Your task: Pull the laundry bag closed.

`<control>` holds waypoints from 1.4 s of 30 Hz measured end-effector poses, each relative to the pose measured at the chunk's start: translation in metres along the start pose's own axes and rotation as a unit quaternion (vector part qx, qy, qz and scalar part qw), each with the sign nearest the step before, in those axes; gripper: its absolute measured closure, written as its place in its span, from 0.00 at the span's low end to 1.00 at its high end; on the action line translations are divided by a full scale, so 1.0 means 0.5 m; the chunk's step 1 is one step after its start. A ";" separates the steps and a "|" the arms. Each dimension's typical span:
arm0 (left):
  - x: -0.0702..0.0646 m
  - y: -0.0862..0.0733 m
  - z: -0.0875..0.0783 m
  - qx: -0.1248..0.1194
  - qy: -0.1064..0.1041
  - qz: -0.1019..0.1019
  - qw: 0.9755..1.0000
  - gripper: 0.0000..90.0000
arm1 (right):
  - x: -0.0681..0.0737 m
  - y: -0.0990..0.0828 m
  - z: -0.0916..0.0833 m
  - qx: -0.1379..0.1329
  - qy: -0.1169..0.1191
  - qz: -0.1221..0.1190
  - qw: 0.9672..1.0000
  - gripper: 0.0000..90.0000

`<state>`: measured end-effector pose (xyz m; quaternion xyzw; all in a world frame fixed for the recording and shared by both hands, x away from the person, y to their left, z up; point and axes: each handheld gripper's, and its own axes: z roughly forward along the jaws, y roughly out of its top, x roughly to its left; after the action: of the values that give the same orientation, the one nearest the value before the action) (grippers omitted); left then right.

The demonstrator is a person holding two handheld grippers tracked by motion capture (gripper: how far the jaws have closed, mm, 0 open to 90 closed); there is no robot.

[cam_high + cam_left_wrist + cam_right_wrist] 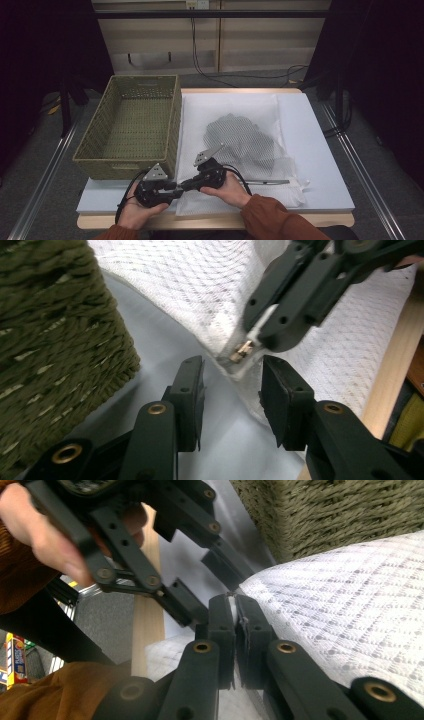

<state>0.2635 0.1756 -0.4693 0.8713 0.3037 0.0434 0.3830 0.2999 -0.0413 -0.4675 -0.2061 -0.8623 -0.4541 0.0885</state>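
The mesh bag [240, 150] was white, see-through netting with a dark garment bunched up inside, lying flat on the pale mat [320, 150]. A small brass zip pull [243, 349] sat at its near corner. The right claw [235, 611] was pressed together, pinching that corner's edge. The left claw [232, 390] had its jaws spread, the bag corner just ahead between them, pads not touching it. The green basket [135, 125] stood close on the left claw's far side. No readable writing on the bag or basket.
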 end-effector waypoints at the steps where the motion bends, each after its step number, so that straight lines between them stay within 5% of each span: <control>1: 0.000 0.000 0.000 0.000 0.000 0.000 1.000 0.68 | 0.000 0.000 0.000 0.000 0.000 0.000 1.000 0.97; 13: -0.011 0.010 -0.005 0.000 0.007 0.027 1.000 0.94 | 0.006 0.004 -0.013 -0.008 0.009 -0.012 1.000 0.97; 42: -0.010 0.007 -0.025 -0.019 0.003 0.005 1.000 0.98 | 0.001 -0.005 -0.032 -0.010 -0.028 0.000 1.000 0.97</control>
<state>0.2573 0.1790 -0.4574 0.8651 0.2999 0.0533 0.3985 0.2979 -0.0555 -0.4601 -0.2201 -0.8598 -0.4566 0.0623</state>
